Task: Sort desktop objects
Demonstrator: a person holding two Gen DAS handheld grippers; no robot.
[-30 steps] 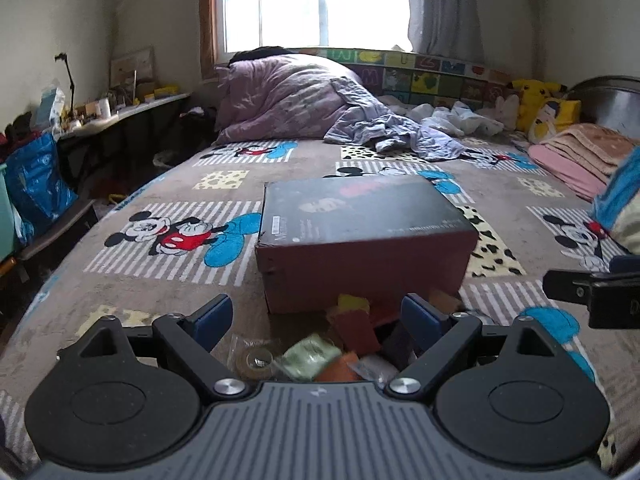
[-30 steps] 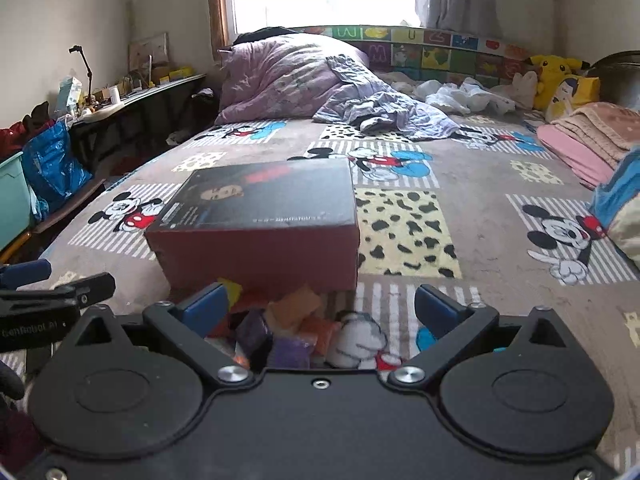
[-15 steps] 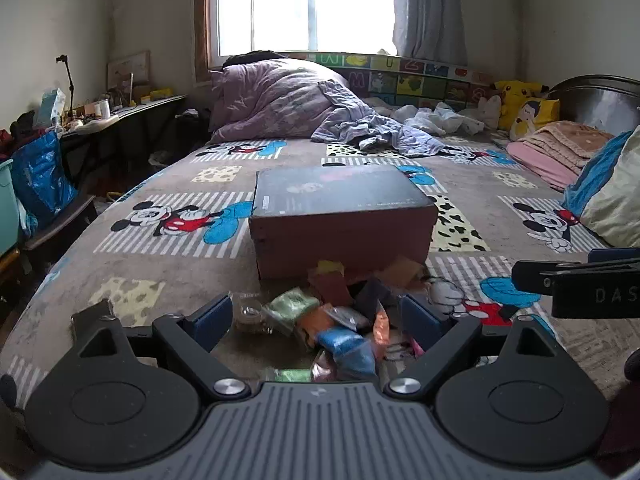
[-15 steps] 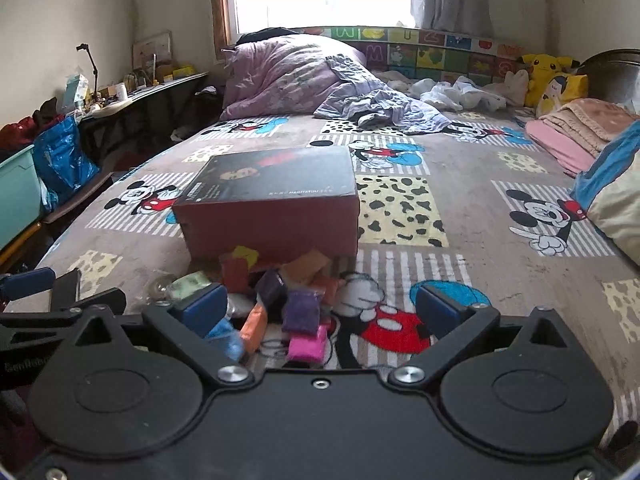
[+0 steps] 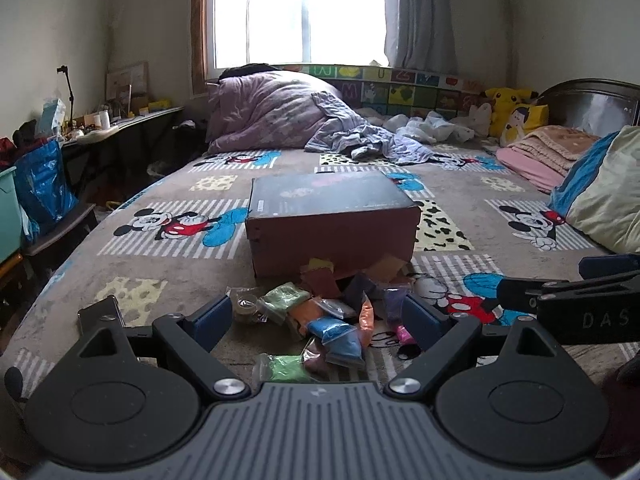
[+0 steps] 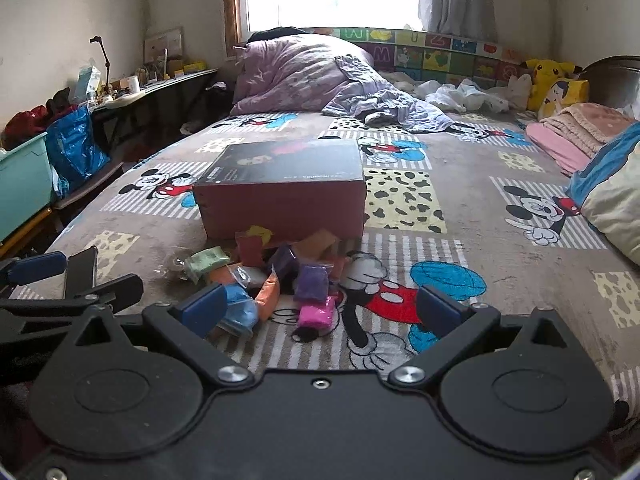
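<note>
Small clear plastic packets of coloured granular stuff (image 5: 332,320) lie heaped on a bed covered by a grey cartoon-mouse print blanket (image 5: 172,256), directly against the near face of a closed rectangular box with dark red sides and a glossy black lid (image 5: 332,220). Colours noted: pale green, orange, blue, purple, bright pink (image 6: 316,314), dark red, one yellow at the box edge. Packets overlap and lean on each other; the pink one sits at the pile's near right edge, a second green packet (image 5: 286,366) nearest the left camera. A clear round item, possibly a tape roll (image 5: 246,304), lies at the pile's left side. Left gripper (image 5: 316,320) is spread wide with nothing between its blue pads, hanging over the near part of the pile. Right gripper (image 6: 320,312) likewise wide apart and empty, just right of the left one.
</note>
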